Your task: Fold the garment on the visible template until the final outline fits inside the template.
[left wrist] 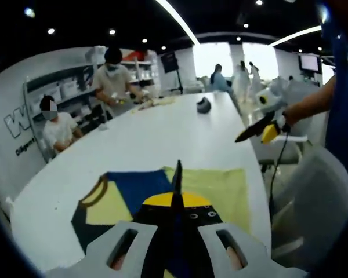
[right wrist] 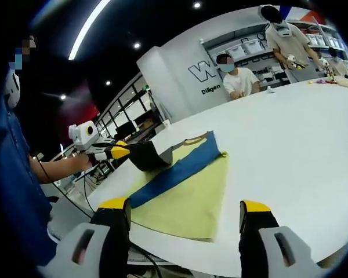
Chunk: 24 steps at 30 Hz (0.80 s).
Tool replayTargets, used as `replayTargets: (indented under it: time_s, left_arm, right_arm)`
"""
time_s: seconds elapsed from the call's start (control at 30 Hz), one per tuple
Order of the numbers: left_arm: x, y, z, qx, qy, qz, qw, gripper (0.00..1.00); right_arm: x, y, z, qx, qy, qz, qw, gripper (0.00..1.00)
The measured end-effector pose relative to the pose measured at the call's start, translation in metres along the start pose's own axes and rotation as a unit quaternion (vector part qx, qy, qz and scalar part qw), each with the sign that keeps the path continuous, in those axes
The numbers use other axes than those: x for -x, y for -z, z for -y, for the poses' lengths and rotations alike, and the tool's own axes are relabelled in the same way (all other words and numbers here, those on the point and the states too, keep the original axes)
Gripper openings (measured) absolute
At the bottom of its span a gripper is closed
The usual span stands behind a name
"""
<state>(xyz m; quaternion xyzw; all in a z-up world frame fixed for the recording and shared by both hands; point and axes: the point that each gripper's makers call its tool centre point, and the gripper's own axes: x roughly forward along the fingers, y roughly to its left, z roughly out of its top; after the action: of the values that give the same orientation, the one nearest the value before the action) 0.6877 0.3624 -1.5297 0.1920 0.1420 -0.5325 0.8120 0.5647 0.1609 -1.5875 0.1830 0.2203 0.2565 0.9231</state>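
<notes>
The garment (right wrist: 185,179) lay on the counter (right wrist: 301,150) at 12 o'clock of the spread, empty right tool (right wrist: 185,217), one edge being gripped by the closed left tool (right wrist: 140,154); a fold-over was judged next.

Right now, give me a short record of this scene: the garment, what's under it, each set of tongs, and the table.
garment: blue, yellow and black fabric garment, lying on the table
under it: pale yellow flat sheet
left tongs: shut on the garment's black part
right tongs: open, holding nothing, clear of the fabric
table: large white table, people at its far side
</notes>
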Motion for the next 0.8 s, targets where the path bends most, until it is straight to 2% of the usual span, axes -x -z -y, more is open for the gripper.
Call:
replayTargets:
  time_s: [0.07,0.13,0.17,0.3,0.53,0.8]
  left_arm:
    - [-0.003,0.008,0.016,-0.003,0.008,-0.006,0.9999,0.00]
    - [-0.004,0.010,0.022,0.001,0.009,-0.004,1.0000,0.00]
    - [-0.005,0.005,0.033,-0.002,0.012,-0.005,0.9999,0.00]
    - [-0.008,0.007,0.068,0.000,0.051,-0.010,0.9987,0.00]
    - [-0.013,0.021,0.078,-0.002,0.058,-0.025,0.9980,0.00]
    - [-0.025,0.048,0.092,0.004,0.065,-0.051,0.9966,0.00]
  right_arm:
    - [0.001,0.000,0.001,-0.002,0.002,0.003,1.0000,0.76]
    - [0.001,0.001,0.000,-0.004,0.002,0.001,1.0000,0.75]
    - [0.000,0.002,0.000,-0.002,0.002,-0.001,1.0000,0.75]
    - [0.001,0.003,0.001,-0.003,0.001,-0.002,1.0000,0.75]
    - [0.001,0.007,0.002,-0.004,0.001,-0.005,1.0000,0.75]
    - [0.001,0.011,0.000,-0.008,0.002,-0.009,0.9999,0.75]
